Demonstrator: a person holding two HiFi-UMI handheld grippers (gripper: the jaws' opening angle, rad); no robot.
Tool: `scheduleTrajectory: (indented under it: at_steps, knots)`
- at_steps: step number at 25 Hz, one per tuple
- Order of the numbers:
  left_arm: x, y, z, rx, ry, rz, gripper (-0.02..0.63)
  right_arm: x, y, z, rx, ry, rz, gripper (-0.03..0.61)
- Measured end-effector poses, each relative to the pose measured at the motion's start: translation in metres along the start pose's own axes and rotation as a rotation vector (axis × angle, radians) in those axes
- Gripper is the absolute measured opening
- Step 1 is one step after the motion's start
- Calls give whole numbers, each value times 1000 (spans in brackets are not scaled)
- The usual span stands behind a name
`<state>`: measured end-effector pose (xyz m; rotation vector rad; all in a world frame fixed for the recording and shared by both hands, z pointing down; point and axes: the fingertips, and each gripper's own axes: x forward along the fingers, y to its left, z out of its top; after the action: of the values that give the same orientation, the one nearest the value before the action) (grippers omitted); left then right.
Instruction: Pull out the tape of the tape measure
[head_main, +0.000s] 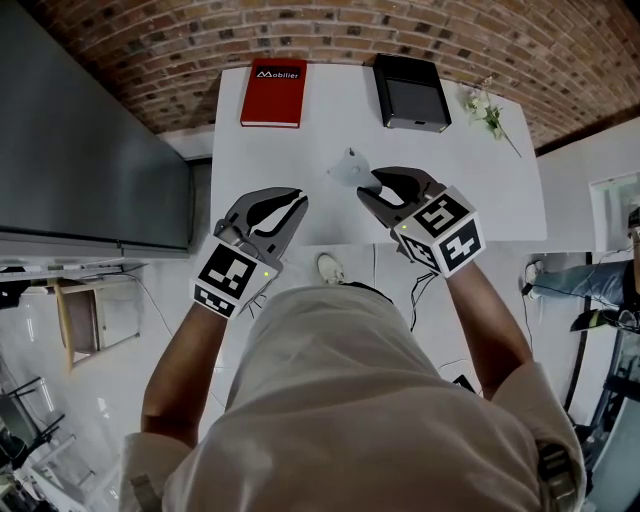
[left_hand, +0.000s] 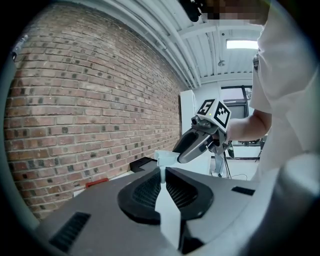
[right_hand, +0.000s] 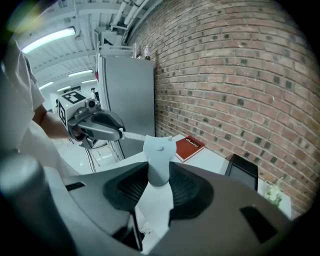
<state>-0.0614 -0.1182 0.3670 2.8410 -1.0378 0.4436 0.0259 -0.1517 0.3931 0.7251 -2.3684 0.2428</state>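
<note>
A pale grey tape measure (head_main: 348, 166) hangs over the white table (head_main: 260, 140), and my right gripper (head_main: 369, 186) is shut on its body. In the right gripper view the body (right_hand: 158, 155) stands upright between the black pads. A thin white tape (right_hand: 132, 135) runs from it to my left gripper (right_hand: 120, 133). My left gripper (head_main: 297, 200) is held a short way left of the case, its jaws shut on the end of the tape (left_hand: 161, 176). In the left gripper view the case (left_hand: 166, 157) shows just beyond, under the right gripper (left_hand: 186, 152).
At the table's far edge lie a red book (head_main: 273, 92), a black box-like device (head_main: 411, 92) and a small sprig of flowers (head_main: 485, 105). A tall grey cabinet (head_main: 80, 150) stands to the left, and a brick wall runs behind the table.
</note>
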Motion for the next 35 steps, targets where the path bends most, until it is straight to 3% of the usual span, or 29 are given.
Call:
scheduleTrajectory:
  at_steps: [35]
  knots:
    - [-27, -1, -13, -21, 8, 19, 29, 5, -25, -12, 52, 13, -30, 133]
